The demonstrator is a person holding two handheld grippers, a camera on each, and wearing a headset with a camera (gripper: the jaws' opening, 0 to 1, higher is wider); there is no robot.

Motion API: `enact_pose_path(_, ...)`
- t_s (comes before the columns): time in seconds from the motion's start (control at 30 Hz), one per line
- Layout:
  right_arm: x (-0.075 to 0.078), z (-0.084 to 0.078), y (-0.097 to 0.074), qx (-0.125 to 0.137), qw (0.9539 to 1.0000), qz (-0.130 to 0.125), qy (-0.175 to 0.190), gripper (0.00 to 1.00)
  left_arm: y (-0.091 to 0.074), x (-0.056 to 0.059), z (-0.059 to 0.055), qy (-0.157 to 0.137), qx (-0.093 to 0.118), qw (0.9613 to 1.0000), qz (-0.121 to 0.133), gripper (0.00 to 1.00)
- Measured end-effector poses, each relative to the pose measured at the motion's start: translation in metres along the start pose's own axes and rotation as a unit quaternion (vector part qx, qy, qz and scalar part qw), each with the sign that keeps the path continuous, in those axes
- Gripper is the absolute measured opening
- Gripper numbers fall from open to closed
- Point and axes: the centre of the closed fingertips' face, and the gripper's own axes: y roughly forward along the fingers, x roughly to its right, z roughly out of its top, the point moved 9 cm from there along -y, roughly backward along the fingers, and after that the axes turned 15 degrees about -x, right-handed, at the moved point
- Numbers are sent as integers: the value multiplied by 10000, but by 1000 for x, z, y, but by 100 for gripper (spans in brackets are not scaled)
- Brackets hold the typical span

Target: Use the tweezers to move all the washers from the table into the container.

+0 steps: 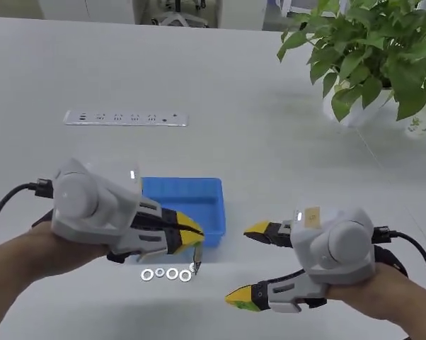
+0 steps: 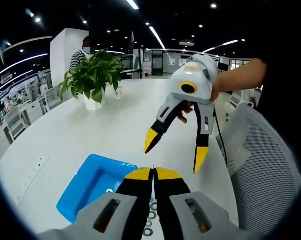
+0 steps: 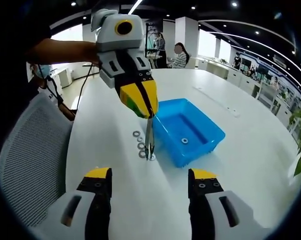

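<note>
Head view, nearest first: the right gripper [image 1: 243, 263] is held low at the near right in a hand [image 1: 390, 283]. It points left across the table [image 1: 269, 142] with its jaws spread wide and nothing between them. To its left, a hand wraps the left gripper [image 1: 195, 234] from behind and aims it rightward and slightly down. Its yellow-tipped jaws are pressed together on the tweezers [image 1: 196, 265], which hang steeply down from them. The tweezer tips come down at the right end of a short row of washers [image 1: 166, 273] lying on the table just in front of the blue container [image 1: 192, 205]. I cannot tell whether the tips have hold of the end one.

In the right gripper view, the left gripper [image 3: 143, 107] comes down from above, and the tweezers [image 3: 149, 137] meet the row of washers [image 3: 140, 146] beside the container [image 3: 210, 137]. A lone washer [image 3: 184, 140] lies on the container floor.

Farther back are a power strip [image 1: 124, 118] and, at the far right, a potted plant [image 1: 369, 57].
</note>
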Motion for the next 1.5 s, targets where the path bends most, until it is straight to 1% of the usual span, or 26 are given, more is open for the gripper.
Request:
enact_pose_path(0.2,0,6,6,31,9993,76,-368,52,-2,-1,-1,54,-44,10000,-29,5)
enact_pose_path(0.43,5,16,15,23,9965,140,-826,39,-2,-1,0,176,-128,9997,-78,5)
enact_pose_path(0.5,6,18,18,16,9959,161,-893,36,-1,-1,0,197,-143,9997,-95,5)
enact_pose_path(0.67,8,24,25,-4,9937,250,-1092,31,-2,-2,1,244,-184,9994,-142,5)
enact_pose_path(0.97,9,33,41,-104,9883,427,-1464,24,-3,-2,2,348,-278,9986,-278,5)
enact_pose_path(1.07,10,37,44,-108,9866,468,-1557,22,-3,-2,2,356,-282,9985,-309,5)
enact_pose_path(1.13,11,40,46,-107,9862,483,-1580,18,-3,-2,3,373,-292,9984,-318,5)
enact_pose_path(1.2,11,41,48,-104,9858,516,-1596,17,-2,-2,3,381,-298,9983,-329,5)
enact_pose_path(1.27,11,42,50,-141,9846,552,-1652,15,-2,-2,3,384,-301,9982,-340,5)
enact_pose_path(1.3,11,43,51,-179,9832,533,-1735,14,-3,-2,3,387,-302,9982,-350,5)
enact_pose_path(1.4,10,43,54,-265,9804,592,-1860,12,-3,-3,3,389,-315,9981,-347,5)
enact_pose_path(1.43,10,43,55,-299,9790,561,-1936,12,-3,-4,3,391,-319,9981,-344,5)
enact_pose_path(1.5,9,43,55,-325,9786,569,-1952,11,-3,-4,2,388,-322,9981,-345,5)
